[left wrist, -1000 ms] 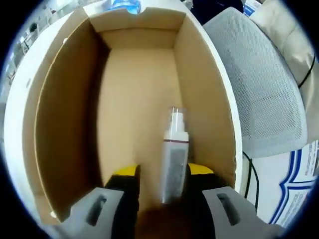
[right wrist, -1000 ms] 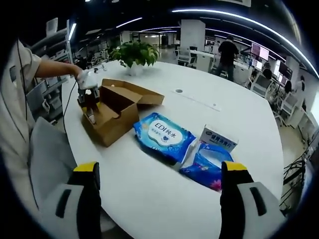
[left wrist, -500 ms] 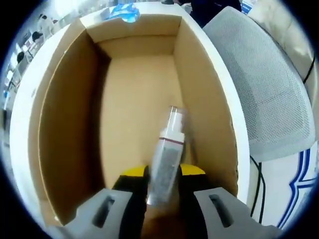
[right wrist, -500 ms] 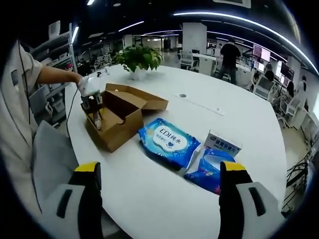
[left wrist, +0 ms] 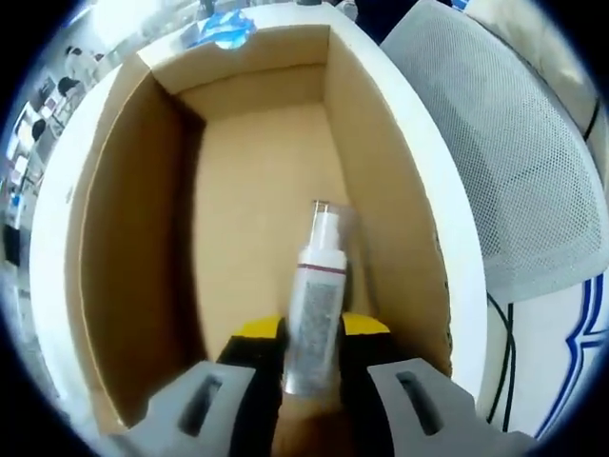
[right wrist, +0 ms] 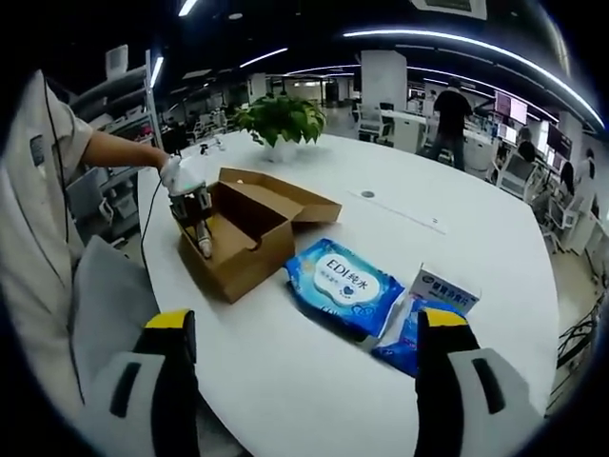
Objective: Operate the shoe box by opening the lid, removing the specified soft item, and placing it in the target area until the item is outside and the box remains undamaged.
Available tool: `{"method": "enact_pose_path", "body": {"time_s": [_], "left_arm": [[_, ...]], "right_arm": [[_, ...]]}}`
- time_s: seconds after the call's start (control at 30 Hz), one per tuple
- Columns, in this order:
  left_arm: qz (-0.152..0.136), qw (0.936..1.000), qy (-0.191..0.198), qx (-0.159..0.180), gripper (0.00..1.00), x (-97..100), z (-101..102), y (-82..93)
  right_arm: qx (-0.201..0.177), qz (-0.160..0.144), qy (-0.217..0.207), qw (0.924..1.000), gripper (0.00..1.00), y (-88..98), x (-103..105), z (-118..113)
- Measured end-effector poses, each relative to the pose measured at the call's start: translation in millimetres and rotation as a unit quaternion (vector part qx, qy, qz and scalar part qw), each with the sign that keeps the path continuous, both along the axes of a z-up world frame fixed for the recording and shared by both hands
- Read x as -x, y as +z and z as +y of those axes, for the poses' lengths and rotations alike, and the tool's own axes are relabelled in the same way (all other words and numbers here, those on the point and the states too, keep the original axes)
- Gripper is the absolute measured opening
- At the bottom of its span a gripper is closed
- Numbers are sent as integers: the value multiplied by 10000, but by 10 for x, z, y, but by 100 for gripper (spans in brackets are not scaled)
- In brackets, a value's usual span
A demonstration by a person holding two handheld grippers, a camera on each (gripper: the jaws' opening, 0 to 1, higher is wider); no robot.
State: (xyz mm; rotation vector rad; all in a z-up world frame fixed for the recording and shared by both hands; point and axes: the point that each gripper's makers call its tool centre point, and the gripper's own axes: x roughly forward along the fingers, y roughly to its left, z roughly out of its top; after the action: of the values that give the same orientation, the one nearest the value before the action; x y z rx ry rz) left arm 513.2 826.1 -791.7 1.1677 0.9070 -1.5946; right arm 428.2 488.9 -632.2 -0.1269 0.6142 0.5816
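Clear bottle [left wrist: 317, 297] lies lengthwise in left tongs [left wrist: 312, 345], cap away.

Readable in the right gripper view — "EDI" with Chinese signs after it, in dark blue on the white patch of the blue wipes pack [right wrist: 348, 287]. At four o'clock from it, white signs on the small box [right wrist: 442, 288] — too tiny to read.

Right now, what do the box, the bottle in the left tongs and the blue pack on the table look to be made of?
Box: plain brown cardboard, matte, with folded flaps. Bottle in the left tongs: probably plastic, with a pale label and a clear glossy cap. Blue pack: soft printed plastic film, judging by its sheen and wrinkles. Table: a smooth white top; material unclear.
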Motion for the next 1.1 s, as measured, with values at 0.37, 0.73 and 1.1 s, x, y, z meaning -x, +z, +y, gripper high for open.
{"method": "enact_pose_path", "body": {"time_s": [0.37,0.73,1.1], "left_arm": [[23,9992,392,12,18,-31,10,137],[54,9962,745,452,18,-31,-135,382],[120,9912,865,991,18,58,-381,678]], "right_arm": [[-104,-296,399,9987,81,97,-18,277],[-101,-558,774,9954,67,149,-85,482],[-192,-651,1132,9912,57,145,-150,765]]}}
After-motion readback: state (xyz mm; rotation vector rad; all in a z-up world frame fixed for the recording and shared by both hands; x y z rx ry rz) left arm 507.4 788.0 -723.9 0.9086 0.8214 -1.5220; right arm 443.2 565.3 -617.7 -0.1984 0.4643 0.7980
